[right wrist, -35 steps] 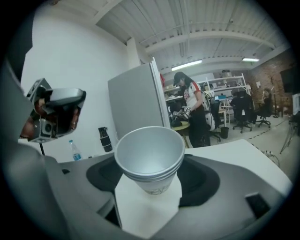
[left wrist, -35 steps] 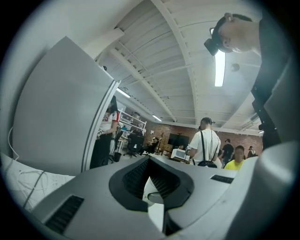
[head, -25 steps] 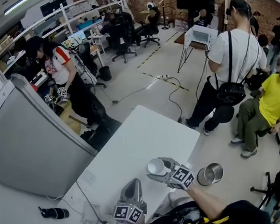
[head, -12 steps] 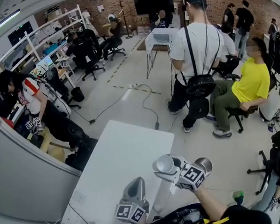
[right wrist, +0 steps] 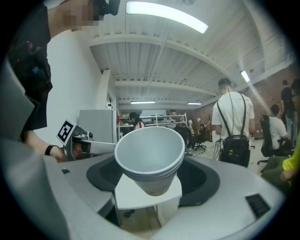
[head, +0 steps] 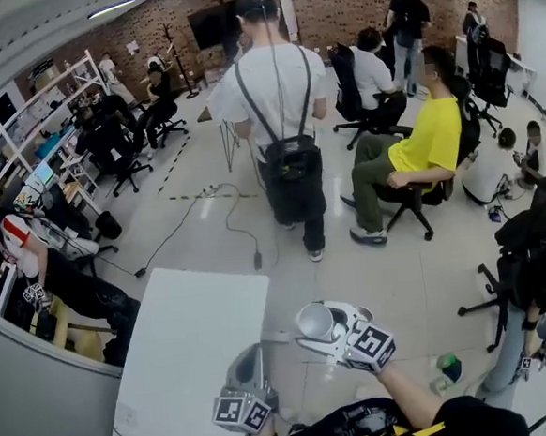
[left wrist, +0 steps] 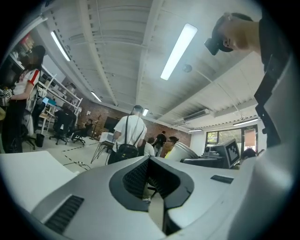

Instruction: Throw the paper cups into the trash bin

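In the head view my right gripper (head: 324, 331) is shut on a stack of white paper cups (head: 314, 322), held over the floor just past the right edge of the white table (head: 189, 341). The right gripper view shows the cups (right wrist: 150, 154) with their mouth towards the camera, clamped between the pads of that gripper (right wrist: 150, 190). My left gripper (head: 248, 357) hangs lower left, over the table's near corner, its jaws together with nothing in them. The left gripper view shows its own closed tips (left wrist: 157, 206) and the cups (left wrist: 180, 151) off to the right. No trash bin is in view.
A standing person with a black backpack (head: 279, 118) and a seated person in yellow (head: 422, 139) occupy the floor ahead. A cable (head: 230, 216) runs across the floor. A grey partition (head: 33, 400) borders the left. Black chairs (head: 531, 267) and a small green object (head: 447, 368) are at the right.
The view has swung to the right, so the table slid left and the metal bin left the picture. The right gripper still holds the cups, now over the floor rather than the table.
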Tool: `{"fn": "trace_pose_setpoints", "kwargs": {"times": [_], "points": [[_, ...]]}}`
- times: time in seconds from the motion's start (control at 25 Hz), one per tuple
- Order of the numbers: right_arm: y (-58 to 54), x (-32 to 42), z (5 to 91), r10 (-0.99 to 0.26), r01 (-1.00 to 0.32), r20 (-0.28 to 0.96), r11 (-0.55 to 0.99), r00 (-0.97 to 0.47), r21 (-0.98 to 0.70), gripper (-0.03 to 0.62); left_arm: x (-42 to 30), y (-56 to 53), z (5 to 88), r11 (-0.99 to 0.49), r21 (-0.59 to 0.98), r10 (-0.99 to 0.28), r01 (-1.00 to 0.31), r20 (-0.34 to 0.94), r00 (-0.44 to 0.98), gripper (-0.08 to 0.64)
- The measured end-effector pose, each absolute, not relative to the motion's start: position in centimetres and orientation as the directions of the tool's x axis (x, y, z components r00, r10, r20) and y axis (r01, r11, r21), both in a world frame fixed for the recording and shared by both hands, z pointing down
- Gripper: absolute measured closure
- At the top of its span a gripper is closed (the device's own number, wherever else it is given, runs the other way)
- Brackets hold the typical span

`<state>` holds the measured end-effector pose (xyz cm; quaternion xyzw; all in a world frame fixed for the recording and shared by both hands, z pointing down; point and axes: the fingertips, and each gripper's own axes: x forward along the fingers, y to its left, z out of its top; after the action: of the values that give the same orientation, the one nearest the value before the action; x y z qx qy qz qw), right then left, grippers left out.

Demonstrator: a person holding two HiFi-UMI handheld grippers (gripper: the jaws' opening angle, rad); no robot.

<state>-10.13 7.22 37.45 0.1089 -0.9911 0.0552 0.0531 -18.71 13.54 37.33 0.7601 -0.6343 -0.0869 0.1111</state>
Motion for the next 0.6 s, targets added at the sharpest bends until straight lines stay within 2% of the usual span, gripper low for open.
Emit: {"fn": "trace_pose_setpoints", "kwargs": {"times": [0.36,0.6], "points": [[2.3,7.4,38.4,-0.412,-0.421,0.106,0.903,-0.905,-0.083,0.233,-3.5,6.1,39.8,-0.345,0.289,-0.926,-0.893,0.053,0.375,0.557],[-1.7,11.8,37.8,-0.527,-0.536,0.108,0.839,-0.843,-0.090,0.233,0.6,1.4,39.5,-0.440,0.284,-0.878,-0.852,0.062,0.475,0.557]]}}
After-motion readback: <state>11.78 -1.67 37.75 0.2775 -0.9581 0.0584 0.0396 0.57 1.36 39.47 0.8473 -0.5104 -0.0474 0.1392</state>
